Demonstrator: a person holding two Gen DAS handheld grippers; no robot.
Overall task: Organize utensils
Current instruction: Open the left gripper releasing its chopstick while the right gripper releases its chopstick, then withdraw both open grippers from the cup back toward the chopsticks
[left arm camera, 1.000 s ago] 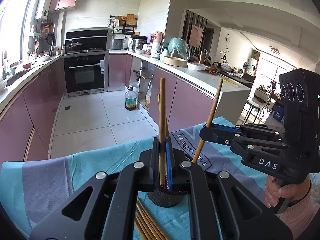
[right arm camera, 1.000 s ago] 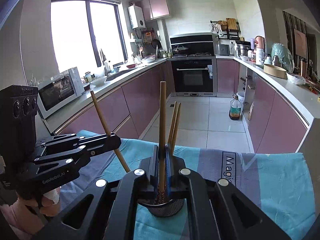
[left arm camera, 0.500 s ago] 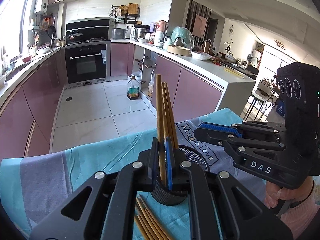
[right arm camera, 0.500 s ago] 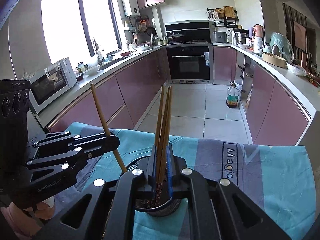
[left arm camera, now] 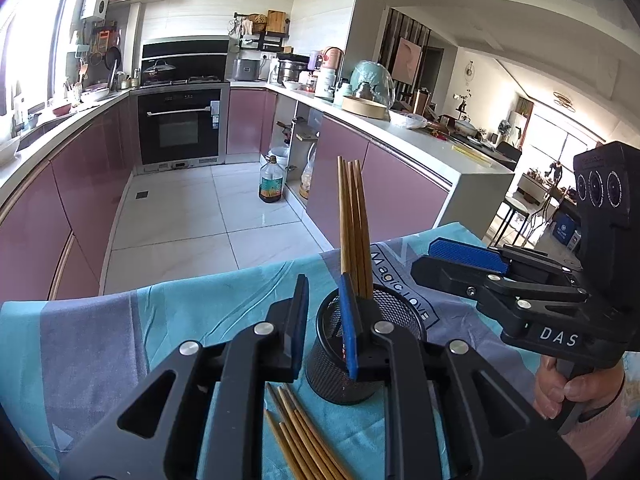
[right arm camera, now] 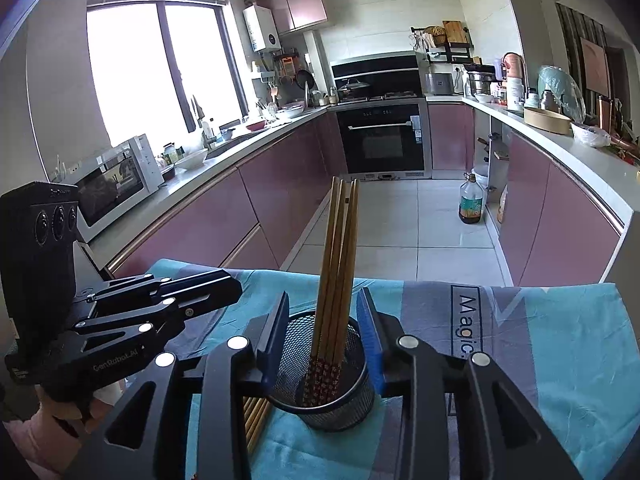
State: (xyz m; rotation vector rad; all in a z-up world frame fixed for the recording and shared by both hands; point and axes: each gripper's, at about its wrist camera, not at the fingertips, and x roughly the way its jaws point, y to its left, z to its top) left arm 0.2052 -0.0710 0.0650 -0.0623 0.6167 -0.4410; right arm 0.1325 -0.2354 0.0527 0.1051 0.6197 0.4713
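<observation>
A black mesh cup [left arm camera: 328, 376] [right arm camera: 320, 412] stands on the teal cloth with several wooden chopsticks [left arm camera: 352, 220] [right arm camera: 338, 260] upright in it. My left gripper [left arm camera: 323, 320] [right arm camera: 224, 288] is just in front of the cup, its jaws opening with nothing between the pads. My right gripper [right arm camera: 323, 328] [left arm camera: 436, 260] straddles the cup. Its jaws are also opening, and the chopsticks stand free between the pads, apart from both. More loose chopsticks [left arm camera: 304, 440] [right arm camera: 254, 416] lie flat on the cloth, near side of the cup.
The teal and grey cloth [right arm camera: 560, 340] covers the table, whose far edge drops to the tiled kitchen floor [left arm camera: 180, 220]. A hand [left arm camera: 568, 388] holds the right gripper's handle at the right. Pink cabinets line both sides beyond.
Each gripper held one chopstick upright over the cup. Both chopsticks now stand in the cup, and both grippers have let go and opened their jaws.
</observation>
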